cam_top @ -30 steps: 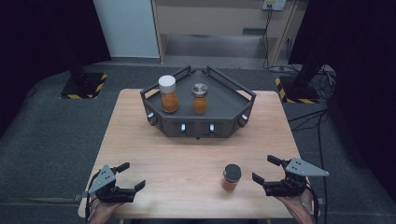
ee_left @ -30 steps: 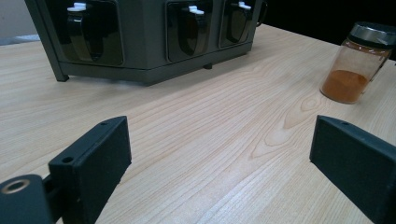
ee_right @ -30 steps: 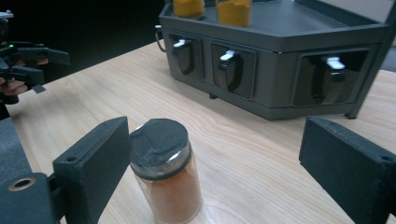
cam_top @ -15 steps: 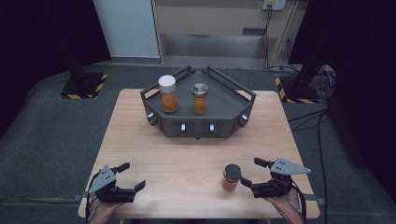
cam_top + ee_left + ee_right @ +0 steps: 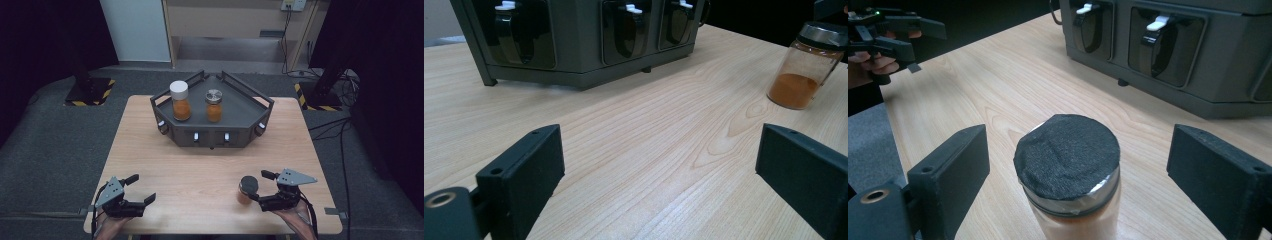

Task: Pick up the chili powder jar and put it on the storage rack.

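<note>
A small glass jar of orange powder (image 5: 246,190) with a dark lid stands on the wooden table (image 5: 200,170) near its front right. My right gripper (image 5: 259,186) is open, one jaw on each side of the jar, not touching it. In the right gripper view the jar's lid (image 5: 1068,155) sits between the two spread jaws. My left gripper (image 5: 143,188) is open and holds nothing at the front left. In the left gripper view the same jar (image 5: 806,67) stands far off to the right.
A dark grey angular rack (image 5: 212,131) stands at the table's middle back, with latched compartments along its front. On top are a white-lidded jar (image 5: 180,102) and a metal-lidded jar (image 5: 214,105), both with orange contents. Bare wood lies between the rack and the grippers.
My right gripper has moved left along the front edge until its open jaws flank the dark-lidded jar. The left gripper and the jars have stayed put.
</note>
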Available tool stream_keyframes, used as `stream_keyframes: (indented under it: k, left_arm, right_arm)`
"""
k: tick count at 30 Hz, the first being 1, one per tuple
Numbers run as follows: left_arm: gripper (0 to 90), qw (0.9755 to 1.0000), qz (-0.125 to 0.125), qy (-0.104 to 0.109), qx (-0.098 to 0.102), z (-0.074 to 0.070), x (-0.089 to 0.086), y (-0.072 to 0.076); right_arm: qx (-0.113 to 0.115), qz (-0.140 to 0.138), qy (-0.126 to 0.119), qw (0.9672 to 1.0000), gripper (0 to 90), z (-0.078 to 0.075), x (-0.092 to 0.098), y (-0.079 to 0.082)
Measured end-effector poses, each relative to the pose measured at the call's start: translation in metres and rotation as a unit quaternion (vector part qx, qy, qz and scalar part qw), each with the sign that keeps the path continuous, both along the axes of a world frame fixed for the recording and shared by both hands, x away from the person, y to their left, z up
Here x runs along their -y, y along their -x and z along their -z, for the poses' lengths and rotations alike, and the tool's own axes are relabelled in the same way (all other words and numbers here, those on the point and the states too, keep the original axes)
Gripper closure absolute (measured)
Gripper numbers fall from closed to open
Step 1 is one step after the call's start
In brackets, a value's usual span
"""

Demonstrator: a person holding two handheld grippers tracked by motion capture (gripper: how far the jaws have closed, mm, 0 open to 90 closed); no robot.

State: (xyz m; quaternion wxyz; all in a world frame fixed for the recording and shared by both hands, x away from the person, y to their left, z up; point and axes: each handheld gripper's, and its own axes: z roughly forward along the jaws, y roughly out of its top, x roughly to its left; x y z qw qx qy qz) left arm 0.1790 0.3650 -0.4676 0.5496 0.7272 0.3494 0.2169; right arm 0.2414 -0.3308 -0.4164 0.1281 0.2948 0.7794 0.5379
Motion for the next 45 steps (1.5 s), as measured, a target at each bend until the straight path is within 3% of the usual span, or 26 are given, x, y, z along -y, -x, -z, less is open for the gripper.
stream_keyframes:
  k: [16, 30, 39, 45]
  left_arm:
    - [4.4, 1.0, 0.001, 0.0, 0.0, 0.0, 0.0, 0.0]
    - [4.4, 1.0, 0.001, -0.001, 0.0, 0.0, 0.0, 0.0]
    - [4.5, 1.0, 0.002, -0.003, 0.0, 0.0, 0.001, 0.0]
    - [4.5, 1.0, 0.002, -0.002, 0.0, 0.0, 0.001, 0.0]
  right_arm:
    - [-0.014, -0.008, 0.014, 0.9998, 15.7, 0.014, -0.016, -0.01]
    - [0.007, -0.011, 0.027, 0.9996, 31.6, 0.019, -0.025, -0.011]
    - [0.022, -0.004, 0.039, 0.999, 34.0, 0.017, -0.029, -0.005]
    - [0.017, -0.003, 0.032, 0.9993, 34.6, 0.017, -0.027, -0.006]
